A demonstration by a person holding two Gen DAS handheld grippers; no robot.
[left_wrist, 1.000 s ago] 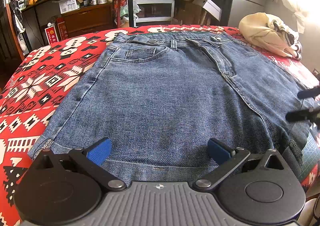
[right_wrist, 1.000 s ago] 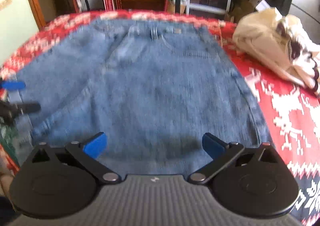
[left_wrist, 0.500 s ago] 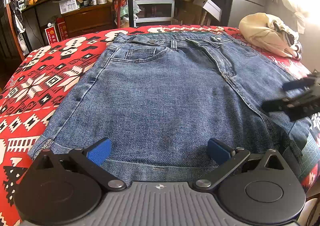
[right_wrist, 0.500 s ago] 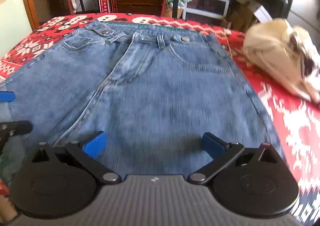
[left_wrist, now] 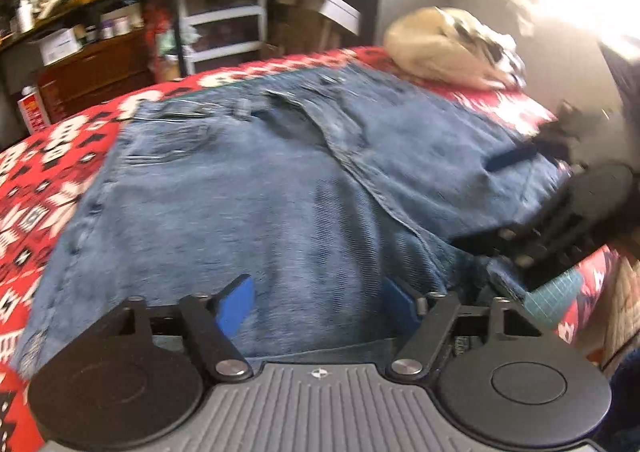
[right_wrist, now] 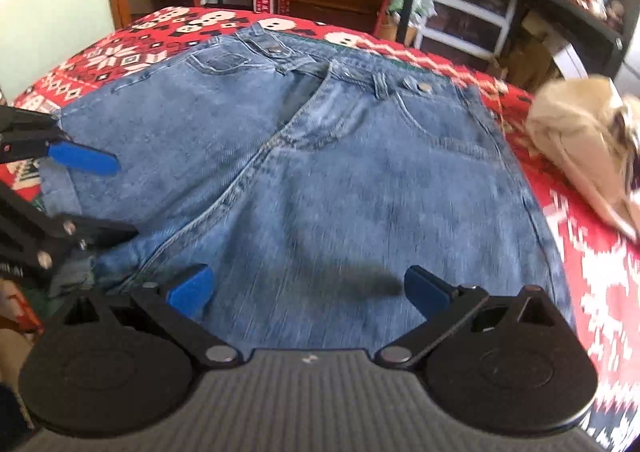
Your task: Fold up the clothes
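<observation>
A pair of blue denim shorts (right_wrist: 332, 172) is seen spread flat on a surface covered with a red patterned cloth (right_wrist: 132, 52), with the waistband on the far side and the hem nearest to both cameras. The left tongs (left_wrist: 318, 302) are held wide open low over the near hem, and nothing is gripped between the blue pads (left_wrist: 234, 306); the denim is seen between them, but because this view is blurred, it cannot be told if the pads touch the cloth. The right tongs (right_wrist: 308, 288) are also spread wide and empty, just above the near part of the shorts, on the other leg. In the right wrist view, the left tongs are seen at the left edge, over the hem corner of the shorts. A crumpled cream garment (right_wrist: 580, 140) is lying on the red cloth, near the right side of the shorts but apart from them. Shelves and plastic drawers (right_wrist: 464, 8) are seen behind.
</observation>
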